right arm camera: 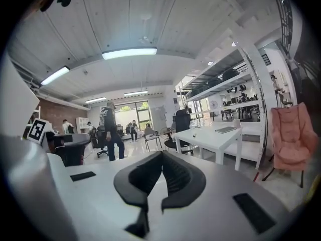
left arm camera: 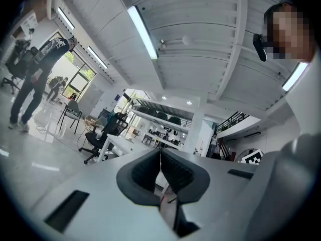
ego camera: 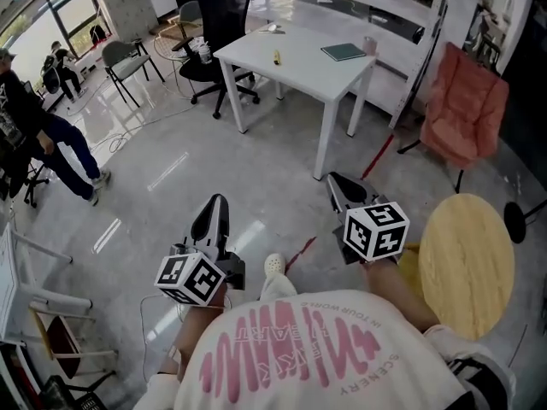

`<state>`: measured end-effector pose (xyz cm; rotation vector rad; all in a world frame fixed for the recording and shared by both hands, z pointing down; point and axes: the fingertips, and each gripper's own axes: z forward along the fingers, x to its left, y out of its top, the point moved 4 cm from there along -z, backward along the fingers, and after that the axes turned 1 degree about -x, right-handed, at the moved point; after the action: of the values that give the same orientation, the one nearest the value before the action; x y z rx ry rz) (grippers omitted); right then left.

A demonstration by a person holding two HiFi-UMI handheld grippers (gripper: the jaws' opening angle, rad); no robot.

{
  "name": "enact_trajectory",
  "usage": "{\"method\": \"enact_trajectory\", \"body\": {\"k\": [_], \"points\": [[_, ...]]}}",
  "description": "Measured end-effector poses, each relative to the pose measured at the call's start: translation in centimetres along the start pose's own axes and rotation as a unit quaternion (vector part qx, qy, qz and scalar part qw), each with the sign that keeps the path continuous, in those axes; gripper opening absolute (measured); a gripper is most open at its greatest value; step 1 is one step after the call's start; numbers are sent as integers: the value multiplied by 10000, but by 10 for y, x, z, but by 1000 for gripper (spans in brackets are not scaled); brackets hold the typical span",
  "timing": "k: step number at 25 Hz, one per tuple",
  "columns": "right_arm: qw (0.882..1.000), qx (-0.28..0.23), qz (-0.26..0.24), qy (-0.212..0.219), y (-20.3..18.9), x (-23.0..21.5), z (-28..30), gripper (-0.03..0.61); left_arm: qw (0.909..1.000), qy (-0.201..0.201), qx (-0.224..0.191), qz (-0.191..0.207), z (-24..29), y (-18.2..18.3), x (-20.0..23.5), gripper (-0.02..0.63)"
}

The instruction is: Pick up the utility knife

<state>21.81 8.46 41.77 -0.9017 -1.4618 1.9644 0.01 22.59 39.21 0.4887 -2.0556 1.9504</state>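
So both tools were nowhere near the target. In the head view the left tool point(ego camera: 218, 200) sat lower left of centre and the right tool point(ego camera: 335, 180) just right of centre, both held out over the glossy grey floor point(ego camera: 171, 156) and aimed toward the top of the frame. Each tool's own view showed its jaws pressed together at the tips with nothing between them, so both were closed and empty.

The utility knife point(ego camera: 277, 57) looked like the small yellow thing lying on the white desk point(ego camera: 329, 79) in the upper middle of the head view, well apart from both tools. A teal notebook point(ego camera: 344, 51) lay on the same desk, to the right of the knife and closer to the far edge.

Other stuff around: a black office chair point(ego camera: 224, 17) behind the desk's left end, a pink chair point(ego camera: 466, 108) at upper right, a round wooden table point(ego camera: 466, 263) at lower right just beside the right tool, and a person in dark clothes point(ego camera: 34, 131) standing at the left edge.
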Motion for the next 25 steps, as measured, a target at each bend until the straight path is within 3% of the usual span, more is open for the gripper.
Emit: {"method": "enact_trajectory", "body": {"k": [12,17,25], "points": [[9997,-1,-51,-245,70,-49,159,17,9989,-461,76,12,178,61,82,25],[9991,-254,-37,-328,103,-66,221,17,9979,-638,-29,131,247,88,117,25],[9978,-461,-91,-468,138,-83,291,17,9961,-845,-157,201,314,119,158,25]]}}
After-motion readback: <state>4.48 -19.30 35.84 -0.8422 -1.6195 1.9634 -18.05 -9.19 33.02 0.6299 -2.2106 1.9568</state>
